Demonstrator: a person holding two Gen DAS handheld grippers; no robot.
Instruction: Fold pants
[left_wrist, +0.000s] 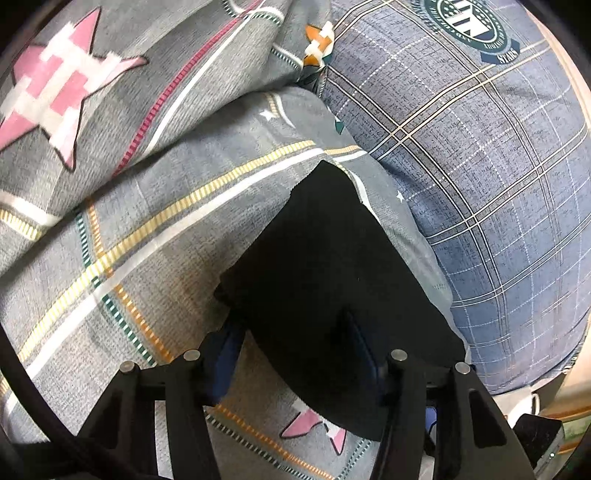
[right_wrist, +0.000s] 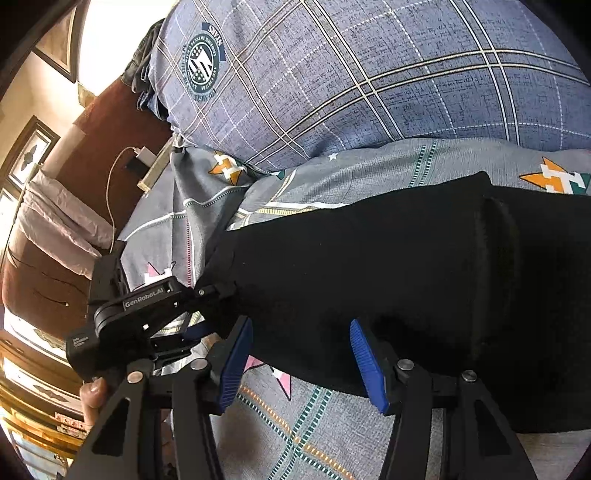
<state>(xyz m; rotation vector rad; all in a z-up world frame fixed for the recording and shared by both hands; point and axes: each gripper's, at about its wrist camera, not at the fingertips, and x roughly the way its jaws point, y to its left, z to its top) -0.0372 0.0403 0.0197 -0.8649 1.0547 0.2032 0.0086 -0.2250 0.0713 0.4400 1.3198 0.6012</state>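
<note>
The black pants (right_wrist: 388, 280) lie on the grey patterned quilt (left_wrist: 166, 221), already a compact bundle — partly folded, I judge; the left claw (left_wrist: 291, 339) and right claw (right_wrist: 301, 354) gape wide, gripping nothing; more folding may remain.

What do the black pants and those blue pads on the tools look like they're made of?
Pants: likely a soft matte knit or fleece; they show a fuzzy ridge and no shine. Pads: probably rubber or soft plastic, blue and finely ribbed, set on hard black, likely plastic, arms.
</note>
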